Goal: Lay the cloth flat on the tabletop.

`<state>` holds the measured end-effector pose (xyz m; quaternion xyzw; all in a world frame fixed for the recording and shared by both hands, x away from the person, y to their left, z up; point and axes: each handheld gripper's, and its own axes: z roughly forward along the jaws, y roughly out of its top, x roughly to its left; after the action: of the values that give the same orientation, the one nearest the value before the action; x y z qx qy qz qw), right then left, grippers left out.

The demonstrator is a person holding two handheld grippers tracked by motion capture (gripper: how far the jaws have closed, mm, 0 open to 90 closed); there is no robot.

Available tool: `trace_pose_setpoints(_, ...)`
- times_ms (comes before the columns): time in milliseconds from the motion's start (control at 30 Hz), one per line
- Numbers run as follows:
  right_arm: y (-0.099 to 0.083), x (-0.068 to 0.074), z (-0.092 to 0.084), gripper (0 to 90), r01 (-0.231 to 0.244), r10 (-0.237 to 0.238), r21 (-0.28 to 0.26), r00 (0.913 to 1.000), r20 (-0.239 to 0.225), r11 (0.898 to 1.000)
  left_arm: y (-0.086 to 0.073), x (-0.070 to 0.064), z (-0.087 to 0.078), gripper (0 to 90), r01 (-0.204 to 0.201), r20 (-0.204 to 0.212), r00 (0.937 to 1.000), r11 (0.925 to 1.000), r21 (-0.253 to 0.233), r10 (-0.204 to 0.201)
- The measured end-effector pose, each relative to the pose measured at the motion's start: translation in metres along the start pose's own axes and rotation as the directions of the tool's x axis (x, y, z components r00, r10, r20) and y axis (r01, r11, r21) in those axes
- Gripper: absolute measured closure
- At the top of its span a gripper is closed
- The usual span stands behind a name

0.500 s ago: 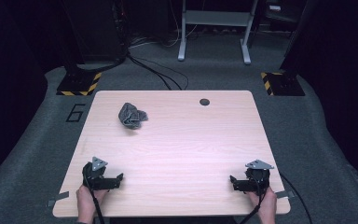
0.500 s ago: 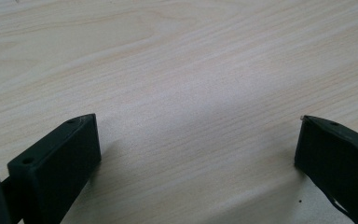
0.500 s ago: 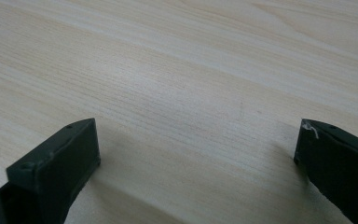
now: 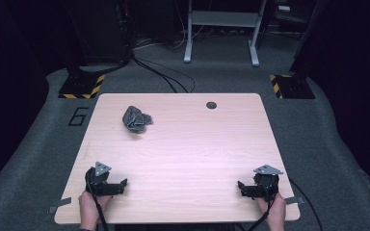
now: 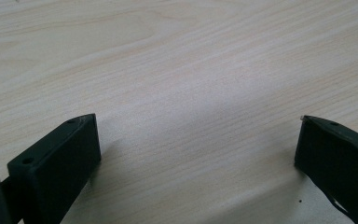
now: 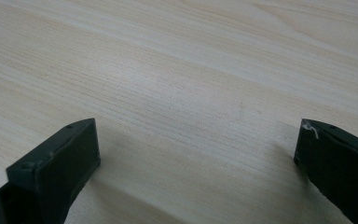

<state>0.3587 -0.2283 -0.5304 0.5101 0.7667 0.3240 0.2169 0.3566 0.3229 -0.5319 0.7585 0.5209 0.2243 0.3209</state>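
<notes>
**A pale bench in a dark room**

The bench (image 4: 188, 159) has a light wood-grain top with rounded corners and a small dark round hole (image 4: 211, 105) near its far edge. It stands on grey carpet (image 4: 33, 159) bearing a dark painted "6" (image 4: 78, 116) off the far left corner. Beyond it, two black bases edged with yellow-and-black hazard stripes (image 4: 82, 87) (image 4: 291, 85) sit left and right, black cables (image 4: 159, 72) run across the floor, and a grey metal frame (image 4: 221, 29) stands at the back. The surroundings fall into darkness; light falls mainly on the bench top.
</notes>
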Motion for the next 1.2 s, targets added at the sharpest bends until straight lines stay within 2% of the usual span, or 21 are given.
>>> trace_pose_setpoints(200, 0.000, 0.000, 0.000, 0.0, 0.003, -0.003, -0.001, 1.0000, 0.002, 1.000, 0.001, 0.003, -0.001, 0.0, -0.014, 0.026, 0.9996, 0.9999, 0.010, 0.013)
trace_pose_setpoints(300, 0.000, 0.000, 0.001, 0.0, -0.005, 0.005, -0.004, 1.0000, 0.005, 1.000, 0.005, 0.007, 0.002, 0.0, 0.029, 0.072, 0.9970, 0.9995, -0.010, -0.028)
trace_pose_setpoints(400, 0.000, 0.000, 0.000, 0.0, 0.003, -0.003, 0.000, 1.0000, 0.000, 1.000, 0.014, 0.009, 0.004, 0.0, 0.031, 0.091, 0.9954, 0.9994, 0.014, -0.032)
trace_pose_setpoints(500, 0.000, 0.000, 0.001, 0.0, -0.007, 0.007, -0.005, 1.0000, 0.006, 1.000, 0.024, 0.009, 0.005, 0.0, 0.017, 0.089, 0.9959, 0.9998, 0.009, -0.017)
trace_pose_setpoints(800, 0.000, 0.001, 0.001, 0.0, -0.008, 0.008, -0.005, 0.9999, 0.007, 1.000, 0.050, 0.018, 0.006, 0.0, 0.009, 0.094, 0.9955, 0.9999, -0.004, -0.009)
trace_pose_setpoints(1033, 0.000, 0.001, 0.001, 0.0, -0.007, 0.007, -0.004, 1.0000, 0.006, 1.000, 0.066, 0.028, 0.012, 0.1, 0.035, 0.116, 0.9927, 0.9991, -0.023, -0.032)
trace_pose_setpoints(1200, 0.001, 0.001, 0.001, 0.0, -0.008, 0.008, -0.003, 1.0000, 0.005, 1.000, 0.081, 0.037, 0.019, 0.1, 0.048, 0.134, 0.9899, 0.9988, -0.011, -0.046)
